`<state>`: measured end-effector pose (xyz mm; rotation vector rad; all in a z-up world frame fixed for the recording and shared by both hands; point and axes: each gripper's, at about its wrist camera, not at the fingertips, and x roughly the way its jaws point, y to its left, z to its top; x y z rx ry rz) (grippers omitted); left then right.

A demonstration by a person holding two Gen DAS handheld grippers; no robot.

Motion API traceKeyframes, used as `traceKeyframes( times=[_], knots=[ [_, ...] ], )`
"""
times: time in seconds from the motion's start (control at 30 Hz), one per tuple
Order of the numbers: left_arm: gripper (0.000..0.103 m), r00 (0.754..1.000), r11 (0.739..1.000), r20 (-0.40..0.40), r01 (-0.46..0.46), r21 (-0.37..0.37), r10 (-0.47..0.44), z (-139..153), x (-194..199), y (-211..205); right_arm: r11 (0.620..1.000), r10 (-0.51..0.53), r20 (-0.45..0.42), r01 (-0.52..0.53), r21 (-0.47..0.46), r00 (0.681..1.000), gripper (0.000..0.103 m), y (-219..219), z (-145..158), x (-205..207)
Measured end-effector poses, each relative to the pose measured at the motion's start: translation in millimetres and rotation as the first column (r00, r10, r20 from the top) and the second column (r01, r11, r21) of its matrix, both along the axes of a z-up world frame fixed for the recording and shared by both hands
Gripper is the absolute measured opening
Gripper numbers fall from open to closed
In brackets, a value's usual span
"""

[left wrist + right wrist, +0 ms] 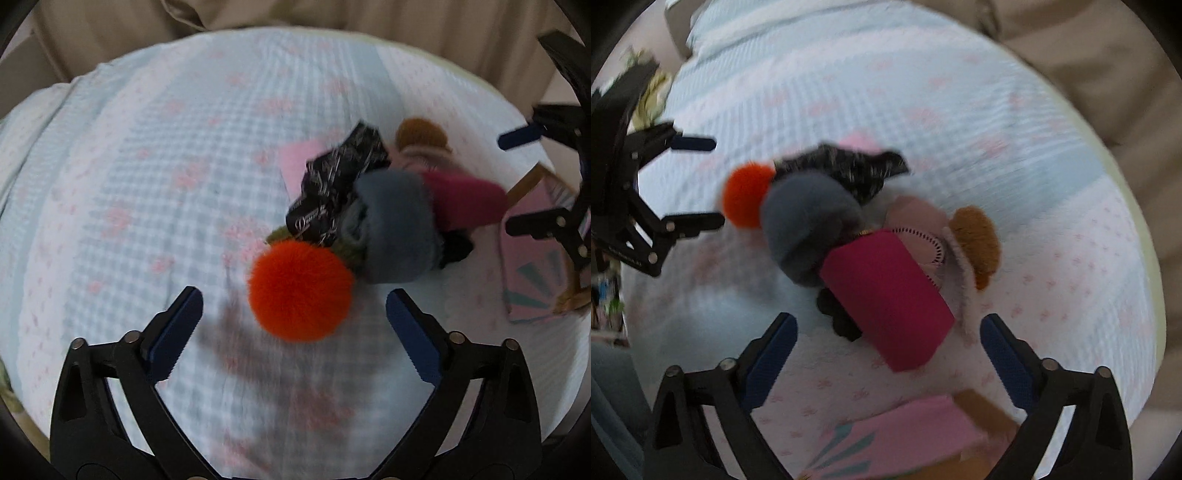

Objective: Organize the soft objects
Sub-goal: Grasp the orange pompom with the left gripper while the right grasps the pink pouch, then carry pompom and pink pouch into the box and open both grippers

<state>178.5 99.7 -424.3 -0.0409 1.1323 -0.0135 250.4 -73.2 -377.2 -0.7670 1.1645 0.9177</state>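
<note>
A pile of soft things lies on a pale blue checked bed cover (147, 166). An orange pompom (300, 290) is nearest my left gripper (294, 308), which is open with the pompom between and just ahead of its fingers. Behind lie a grey fleece piece (395, 225), black patterned cloth (340, 181), a magenta knit (465, 199) and a brown pompom (421, 134). My right gripper (888, 334) is open, over the near end of the magenta knit (886, 295). The right wrist view also shows the grey fleece (809, 225), orange pompom (748, 195) and brown pompom (979, 243).
A basket with pink patterned lining (535, 251) stands at the right of the bed; it shows at the bottom of the right wrist view (905, 439). Beige bedding (258, 13) lies behind the cover. A pink cloth (295, 160) peeks from under the pile.
</note>
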Motion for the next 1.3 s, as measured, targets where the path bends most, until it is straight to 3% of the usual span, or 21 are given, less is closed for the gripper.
traceKeyframes(
  times=[0.1,0.2,0.33,0.43,0.57,0.87,1.3],
  knots=[
    [0.092,0.999,1.000,-0.018,0.028,0.006,-0.027,-16,10,0,0.997,0.048,-0.029,-0.049,-0.056,0.998,0.088,6,-24,11],
    [0.090,0.998,0.999,-0.022,0.051,0.004,-0.051,-24,19,1,0.994,0.070,-0.059,-0.074,-0.076,0.996,0.086,10,-38,19],
    [0.066,0.994,0.996,-0.056,0.091,-0.026,-0.092,-36,30,1,0.991,0.108,-0.101,-0.116,-0.068,0.989,0.085,15,-48,25],
    [0.045,0.990,0.992,-0.078,0.114,-0.053,-0.118,-42,36,1,0.987,0.130,-0.131,-0.140,-0.074,0.983,0.076,19,-54,28],
    [0.035,0.986,0.990,-0.097,0.129,-0.061,-0.135,-47,40,0,0.988,0.130,-0.119,-0.139,-0.069,0.984,0.063,17,-50,32],
    [0.032,0.994,0.993,-0.057,0.090,-0.082,-0.094,-28,33,1,0.998,0.044,-0.070,-0.047,-0.047,0.997,0.035,7,-25,40],
    [0.031,1.000,0.992,0.028,-0.002,-0.128,0.005,26,5,20,0.985,-0.157,-0.034,0.159,0.063,0.987,0.019,-11,46,48]
  ],
)
